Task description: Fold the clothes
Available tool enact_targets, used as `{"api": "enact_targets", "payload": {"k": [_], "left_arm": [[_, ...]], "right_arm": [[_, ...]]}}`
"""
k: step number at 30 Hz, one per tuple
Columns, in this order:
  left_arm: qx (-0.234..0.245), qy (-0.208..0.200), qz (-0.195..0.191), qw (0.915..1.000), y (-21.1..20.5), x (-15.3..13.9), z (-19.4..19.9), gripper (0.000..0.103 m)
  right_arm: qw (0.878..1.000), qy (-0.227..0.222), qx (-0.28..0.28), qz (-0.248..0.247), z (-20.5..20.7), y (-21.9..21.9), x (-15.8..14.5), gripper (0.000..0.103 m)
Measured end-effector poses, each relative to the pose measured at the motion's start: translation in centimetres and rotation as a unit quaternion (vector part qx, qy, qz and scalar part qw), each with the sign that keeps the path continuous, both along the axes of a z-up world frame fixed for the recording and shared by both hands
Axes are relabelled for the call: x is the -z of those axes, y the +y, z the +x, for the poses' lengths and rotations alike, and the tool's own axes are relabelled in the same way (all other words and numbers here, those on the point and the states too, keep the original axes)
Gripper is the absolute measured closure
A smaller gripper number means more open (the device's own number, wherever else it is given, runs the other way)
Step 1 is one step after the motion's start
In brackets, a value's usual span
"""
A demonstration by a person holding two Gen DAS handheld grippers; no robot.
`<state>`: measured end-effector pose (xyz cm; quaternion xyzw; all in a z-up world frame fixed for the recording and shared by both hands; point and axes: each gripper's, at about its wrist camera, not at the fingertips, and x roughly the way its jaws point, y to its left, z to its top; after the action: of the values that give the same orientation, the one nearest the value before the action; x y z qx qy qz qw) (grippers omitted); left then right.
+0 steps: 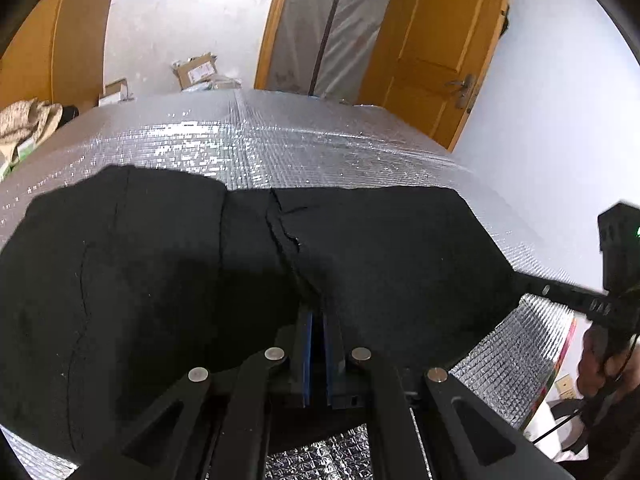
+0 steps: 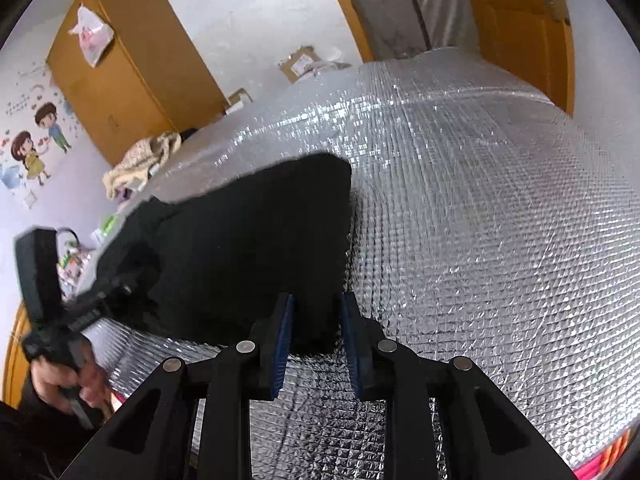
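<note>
Both views are fisheye wrist cameras set close behind their own fingers, tilted down across the foil table toward the far door. They share the black cloth at mid-frame. Each catches the other gripper at its frame's edge.

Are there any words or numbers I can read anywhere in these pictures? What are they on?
No text can be read anywhere.
Cardboard boxes: they carry labels, too small and blurred to read.
Wall stickers: two cartoon children; the small marks around them are too blurred to tell.
Pink-and-white bag on the wooden cabinet: a pink print, unreadable.
Black garment and silver mat: no writing visible.
</note>
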<state>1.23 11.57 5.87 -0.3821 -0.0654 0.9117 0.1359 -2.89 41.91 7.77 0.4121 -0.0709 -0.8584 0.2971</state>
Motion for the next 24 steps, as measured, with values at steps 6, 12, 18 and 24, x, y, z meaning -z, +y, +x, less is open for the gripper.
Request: {"api": "enact_targets", "payload": {"k": [6,12,18,24], "left_arm": [[0.007,-0.002,0.0,1.0,-0.1,0.0,-0.1,0.098],[0.004,-0.006,0.025,0.9997,-1.3,-0.7,0.6,0.097],[-0.022,0.021,0.033,0.999,-2.0,-2.5,1.3,0.097],[0.008,0.05,0.042,0.9978,-0.2,-4.3,-0.5,0.097]], "right_arm": [[1.0,-0.006,-0.007,0.029,-0.4,-1.1,0.8,0.078],[0.999,0.014,0.019,-0.025,-0.9,0.3,-0.6,0.078],[0.998,0.024,0.029,-0.045,-3.0,-1.0,-1.9,0.078],[0.999,0.012,0.027,-0.03,-5.2,-2.9,-1.5,0.089]]}}
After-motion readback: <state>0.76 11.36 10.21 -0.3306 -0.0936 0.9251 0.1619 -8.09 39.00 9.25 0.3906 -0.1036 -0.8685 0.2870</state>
